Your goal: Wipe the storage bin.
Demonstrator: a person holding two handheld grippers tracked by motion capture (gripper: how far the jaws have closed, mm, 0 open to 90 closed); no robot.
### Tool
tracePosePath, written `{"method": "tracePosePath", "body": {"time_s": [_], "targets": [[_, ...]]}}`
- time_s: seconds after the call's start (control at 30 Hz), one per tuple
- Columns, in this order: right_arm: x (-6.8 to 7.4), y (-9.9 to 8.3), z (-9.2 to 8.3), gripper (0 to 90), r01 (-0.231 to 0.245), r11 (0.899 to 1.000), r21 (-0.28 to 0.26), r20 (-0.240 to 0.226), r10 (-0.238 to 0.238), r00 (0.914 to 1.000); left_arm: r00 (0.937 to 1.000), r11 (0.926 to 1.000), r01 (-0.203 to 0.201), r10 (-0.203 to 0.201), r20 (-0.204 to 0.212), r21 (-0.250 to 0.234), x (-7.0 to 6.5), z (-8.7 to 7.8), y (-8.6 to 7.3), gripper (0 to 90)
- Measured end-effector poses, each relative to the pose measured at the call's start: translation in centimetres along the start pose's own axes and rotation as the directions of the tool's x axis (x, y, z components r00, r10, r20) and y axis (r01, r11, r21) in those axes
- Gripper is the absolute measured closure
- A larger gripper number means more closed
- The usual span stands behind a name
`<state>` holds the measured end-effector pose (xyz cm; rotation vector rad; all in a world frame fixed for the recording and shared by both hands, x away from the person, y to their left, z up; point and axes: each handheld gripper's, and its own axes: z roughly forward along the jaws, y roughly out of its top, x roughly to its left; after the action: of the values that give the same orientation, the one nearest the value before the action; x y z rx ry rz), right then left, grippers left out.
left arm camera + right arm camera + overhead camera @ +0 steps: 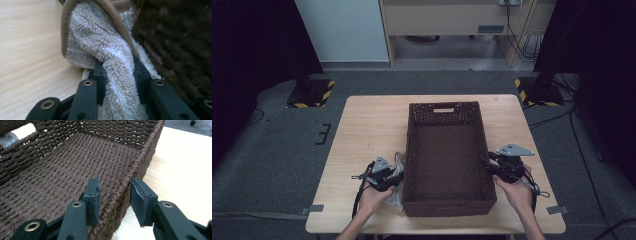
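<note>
from above: your left gripper (384,176) sits just beside the left wall of the wicker basket (447,202), pinching a pale towel (398,172) that lies bunched on the wooden table (362,125); your right gripper (507,167) is at the basket's right rim.
left gripper view: the jaws are pressed into a fold of the towel (110,50). it is fluffy terry with a ribbed tan hem, soft, light and floppy, so you should expect it to drape and trail; a thick fold is the place to hold it.
right gripper view: the jaws are spread astride the basket's wall (125,187), the pads not pressing. the weave is dark, stiff and rough, so the rim should give you a firm hold.
</note>
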<state>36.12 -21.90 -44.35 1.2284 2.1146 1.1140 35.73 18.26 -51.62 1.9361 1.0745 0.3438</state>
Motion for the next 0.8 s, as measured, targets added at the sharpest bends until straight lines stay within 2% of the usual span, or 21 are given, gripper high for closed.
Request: {"method": "tracePosePath", "body": {"time_s": [0.1, 0.17, 0.23, 0.3, 0.33, 0.4, 0.5, 0.57, 0.7, 0.8], "targets": [[0.1, -0.1, 0.0, 60.1, -0.001, 1.000, -0.004, 0.002, 0.001, 1.0000, 0.9998, 0.9996, 0.019, -0.019, 0.000, -0.019, 0.5, -0.9, 0.2, 69.4], [0.1, 0.0, -0.1, 59.9, 0.003, 1.000, -0.003, 0.003, -0.002, 1.0000, 0.9995, 0.9975, 0.031, -0.031, -0.005, -0.064, 1.0, -2.3, 0.7, 69.4], [0.1, 0.0, -0.1, 59.9, 0.005, 1.000, -0.005, 0.002, -0.005, 1.0000, 0.9982, 0.9888, 0.060, -0.060, 0.002, -0.137, 1.4, -4.1, 1.5, 69.4], [0.1, 0.0, -0.2, 60.1, 0.004, 1.000, -0.001, 0.002, -0.004, 1.0000, 0.9977, 0.9786, 0.067, -0.063, 0.027, -0.195, 1.3, -5.8, 2.1, 69.4], [0.1, 0.0, -0.2, 60.7, 0.005, 1.000, -0.003, 0.004, -0.005, 1.0000, 0.9971, 0.9745, 0.070, -0.062, 0.043, -0.213, 1.0, -6.6, 2.3, 69.4], [0.1, 0.1, -0.4, 61.5, 0.010, 1.000, -0.007, -0.002, -0.010, 0.9999, 0.9972, 0.9730, 0.054, -0.041, 0.062, -0.224, 0.2, -7.3, 2.3, 69.3], [0.3, 0.2, -0.7, 64.3, 0.018, 1.000, -0.004, 0.001, -0.018, 0.9998, 0.9952, 0.9768, 0.038, -0.018, 0.096, -0.211, -1.5, -7.1, 1.8, 69.2], [0.4, 0.2, -0.8, 65.4, 0.028, 1.000, 0.007, 0.009, -0.029, 0.9996, 0.9966, 0.9808, 0.017, 0.000, 0.083, -0.194, -2.2, -6.5, 1.5, 69.0], [1.0, 0.3, -0.7, 67.6, 0.043, 0.999, 0.018, 0.052, -0.044, 0.9976, 0.9952, 0.9818, 0.042, -0.025, 0.095, -0.185, -1.9, -5.7, 1.7, 70.1], [1.2, 0.5, -0.5, 68.9, 0.040, 0.999, 0.018, 0.080, -0.041, 0.9960, 0.9971, 0.9820, 0.028, -0.014, 0.075, -0.187, -1.9, -5.2, 2.1, 70.8]]}}
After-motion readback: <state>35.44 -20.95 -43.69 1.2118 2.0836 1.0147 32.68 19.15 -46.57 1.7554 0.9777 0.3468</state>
